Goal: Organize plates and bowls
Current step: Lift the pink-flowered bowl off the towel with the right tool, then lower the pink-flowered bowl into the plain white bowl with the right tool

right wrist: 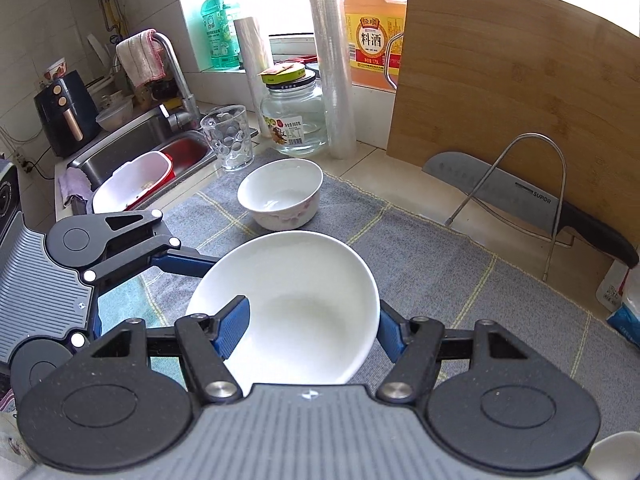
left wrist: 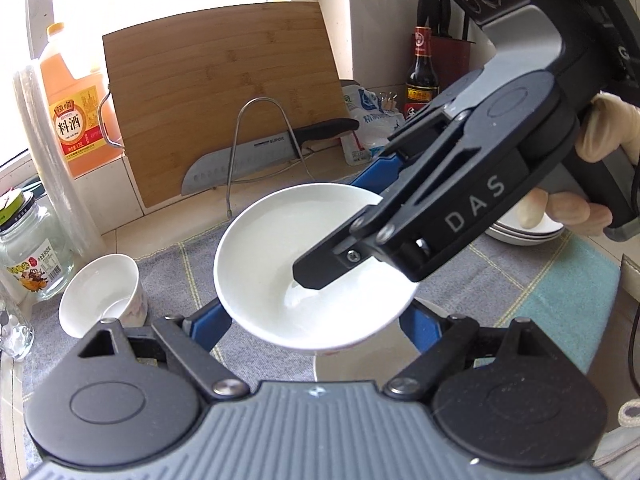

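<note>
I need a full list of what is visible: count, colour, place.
big bowl: 1, white, between both grippers
small bowl: 1, white with pink flowers, on mat
plates: stack, white, on mat
mat: 1, grey and teal, on counter
board: 1, wooden, upright behind mat
knife: 1, steel, black handle, against board
glass: 1, clear, by sink
jug: 1, orange, beside board
left gripper: black and blue, flanking big bowl
right gripper: black and blue, clamped on big bowl's rim

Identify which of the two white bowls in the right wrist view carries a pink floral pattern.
The small bowl standing on the grey mat near the glass jar; the large bowl between the grippers is plain white.
</note>
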A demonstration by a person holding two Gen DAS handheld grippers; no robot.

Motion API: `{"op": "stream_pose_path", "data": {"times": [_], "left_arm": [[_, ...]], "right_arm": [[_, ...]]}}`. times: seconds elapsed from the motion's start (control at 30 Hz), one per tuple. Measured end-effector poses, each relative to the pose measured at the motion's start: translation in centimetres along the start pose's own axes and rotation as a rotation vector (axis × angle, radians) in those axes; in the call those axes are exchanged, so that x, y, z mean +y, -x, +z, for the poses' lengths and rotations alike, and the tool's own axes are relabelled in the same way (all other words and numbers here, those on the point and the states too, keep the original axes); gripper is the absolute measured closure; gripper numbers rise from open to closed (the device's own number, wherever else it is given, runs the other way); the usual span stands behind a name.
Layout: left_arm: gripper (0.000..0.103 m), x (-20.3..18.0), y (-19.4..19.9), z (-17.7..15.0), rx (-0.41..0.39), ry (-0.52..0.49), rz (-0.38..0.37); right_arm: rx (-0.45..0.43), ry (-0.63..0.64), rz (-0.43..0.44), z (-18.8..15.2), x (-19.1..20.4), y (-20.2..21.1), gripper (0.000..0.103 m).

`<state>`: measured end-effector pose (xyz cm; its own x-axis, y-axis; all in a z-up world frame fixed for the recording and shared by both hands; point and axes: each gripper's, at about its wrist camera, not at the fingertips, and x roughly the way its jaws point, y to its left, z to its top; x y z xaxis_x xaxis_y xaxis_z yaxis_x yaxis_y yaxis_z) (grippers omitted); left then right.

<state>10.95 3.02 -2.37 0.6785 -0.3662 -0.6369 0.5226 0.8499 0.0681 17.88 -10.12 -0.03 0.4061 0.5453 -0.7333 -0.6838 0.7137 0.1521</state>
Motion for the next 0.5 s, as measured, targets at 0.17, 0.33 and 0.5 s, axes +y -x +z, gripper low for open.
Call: {"op": "stream_pose_path", "data": {"times": [0.17,0.33,0.5], "left_arm": [[0.013,-1.2,0.6,-0.9,0.015,0.0,-0.022],[0.013,-2.2,1.0,-1.8,0.036,-0.003,-0.039],[0.013,-2.9,0.8,-2.2,0.058,-0.014,-0.049]], "right_arm": [[0.008,-0.011,-0.004,-1.7,0.7,0.9,0.031],[0.02,-0.023,-0.01,-3.2,1.2,1.3,0.031],[0.035,-0.046,-0.01,-4.3,1.3,1.2,0.031]]}}
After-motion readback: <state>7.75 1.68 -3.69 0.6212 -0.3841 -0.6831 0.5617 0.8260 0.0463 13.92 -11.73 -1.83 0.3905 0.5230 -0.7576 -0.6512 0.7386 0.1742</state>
